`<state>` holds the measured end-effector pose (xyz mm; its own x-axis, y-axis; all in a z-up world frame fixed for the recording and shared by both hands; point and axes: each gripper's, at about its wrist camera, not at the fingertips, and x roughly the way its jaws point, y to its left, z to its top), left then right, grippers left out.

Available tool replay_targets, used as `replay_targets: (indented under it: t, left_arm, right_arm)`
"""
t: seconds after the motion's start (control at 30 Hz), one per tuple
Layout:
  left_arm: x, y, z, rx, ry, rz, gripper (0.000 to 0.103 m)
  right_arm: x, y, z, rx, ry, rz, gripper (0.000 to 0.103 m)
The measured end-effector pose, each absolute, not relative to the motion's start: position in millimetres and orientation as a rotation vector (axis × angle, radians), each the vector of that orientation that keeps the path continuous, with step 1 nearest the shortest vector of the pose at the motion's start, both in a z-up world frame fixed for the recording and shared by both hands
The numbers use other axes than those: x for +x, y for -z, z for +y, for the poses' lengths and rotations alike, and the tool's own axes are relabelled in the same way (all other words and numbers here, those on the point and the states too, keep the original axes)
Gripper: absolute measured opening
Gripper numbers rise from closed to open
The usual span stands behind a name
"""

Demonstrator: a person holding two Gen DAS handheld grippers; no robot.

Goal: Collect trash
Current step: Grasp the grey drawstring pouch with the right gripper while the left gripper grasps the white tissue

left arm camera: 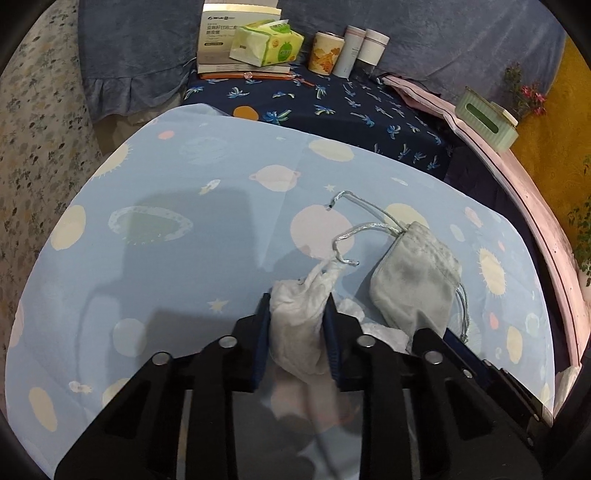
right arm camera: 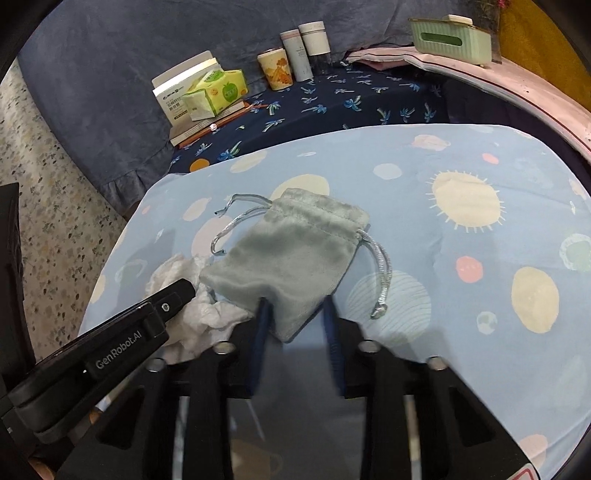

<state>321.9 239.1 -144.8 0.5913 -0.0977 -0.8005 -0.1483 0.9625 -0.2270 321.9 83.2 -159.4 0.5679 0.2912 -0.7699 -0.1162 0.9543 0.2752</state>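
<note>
while the left gripper (left arm camera: 298,299) pinches the crumpled tissue (left arm camera: 299,325), soft, light and best taken mid-wad, the right gripper (right arm camera: 295,304) straddles the velvet pouch's (right arm camera: 291,254) corner, jaws not closed.

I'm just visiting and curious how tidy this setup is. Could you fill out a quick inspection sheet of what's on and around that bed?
Surface: light blue planet-print sheet over a dark palm-print cloth.
Job's things: crumpled white tissue in the left gripper; grey drawstring pouch lying flat, its bottom edge between the fingers of the right gripper.
Clutter: tissue pack on a white box, printed cup, two white bottles, green tissue box.
Grippers: left shut on the tissue; right around the pouch, grip unclear.
Cables: nothing seen; only the pouch's silver cords.
Surroundings: blue pillow, speckled floor, pink bed rim.
</note>
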Motion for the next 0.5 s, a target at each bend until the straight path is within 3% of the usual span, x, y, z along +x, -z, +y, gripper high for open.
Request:
replay_targets:
  t: [0.1,0.5]
  left_arm:
    - [317,143,235,-0.278,-0.013,0.941,0.015]
    - [271,97,186,-0.23,0.05,0.882,0.013]
  right_arm:
    - [318,159,89,0.173,-0.255,0.934,0.005]
    - [265,116,45,0.194,-0.219,0.852,0.003]
